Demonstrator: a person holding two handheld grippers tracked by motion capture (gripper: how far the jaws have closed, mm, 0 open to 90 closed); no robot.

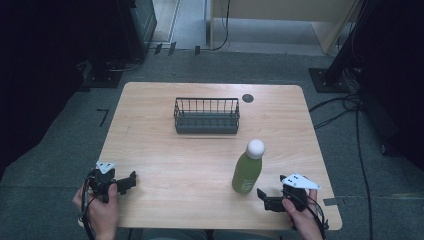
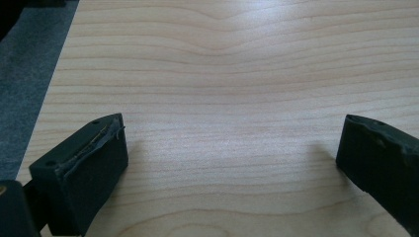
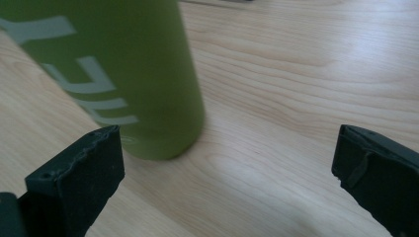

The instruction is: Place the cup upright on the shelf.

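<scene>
so right hand-held gripper sits at lower right of the high view, jaws spread wide with nothing between them, just beside the green bottle but not touching it. bottle stands upright on the tabletop, lower right of centre, white cap on top. in the right gripper view the bottle body fills the upper left, base just past the left jaw and off the centre line, so the gap is aimed mostly at bare wood to the bottle's right. step in hand looks like the reach to grab the bottle, likely for the wire basket at upper centre, though that's a guess. to do it well: swing the hand-held gripper left so the bottle lands midway between the jaws, keep them level, go in on the body around mid height rather than at the base so it doesn't tip, and close only once both jaws flank it. surface looks smooth and round, so a squeeze off centre could let it spin or slip out. nudging with the left jaw on the way in could knock it over. left hand-held gripper at lower left is also wide open and empty, over bare tabletop in the left gripper view, well apart from the bottle; it can stay parked.
</scene>
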